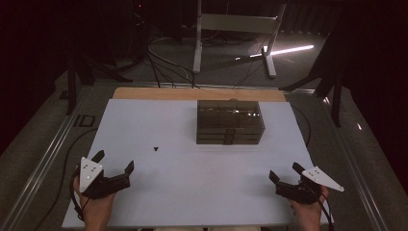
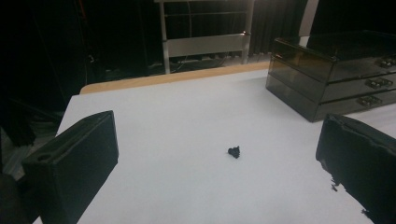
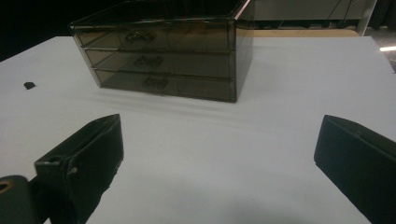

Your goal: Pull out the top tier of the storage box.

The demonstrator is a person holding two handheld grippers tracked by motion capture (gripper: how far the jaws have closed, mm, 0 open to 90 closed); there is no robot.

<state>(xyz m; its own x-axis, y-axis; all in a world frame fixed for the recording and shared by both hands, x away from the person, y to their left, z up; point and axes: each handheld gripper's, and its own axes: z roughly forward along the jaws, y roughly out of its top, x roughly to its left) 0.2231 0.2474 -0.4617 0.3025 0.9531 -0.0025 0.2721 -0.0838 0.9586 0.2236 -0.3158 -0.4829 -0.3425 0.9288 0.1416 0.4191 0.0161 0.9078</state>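
The left gripper [image 1: 114, 162] sits at the near left corner of the white table [image 1: 159, 192], held in a hand [image 1: 94, 209] that comes up from the near edge. Its jaws stand wide apart with nothing between them and nothing touching them; in the left gripper view they frame bare table on either side.

The right gripper [image 1: 286, 172] is at the near right corner, its jaws just as widely spread and empty. In the right gripper view the two black jaws rise at the edges with clear white surface between them.

A small black piece [image 1: 156, 148] lies on the table left of centre, a little farther out than the left gripper and well apart from it. In the left gripper view it lies ahead, between the two jaws' lines but beyond their tips [image 2: 234, 151].

A smoked, see-through drawer box [image 1: 230, 121] stands on the far half of the table, slightly right of centre, with its three drawer fronts facing the near side, all closed as far as I can tell. It is well apart from both grippers.
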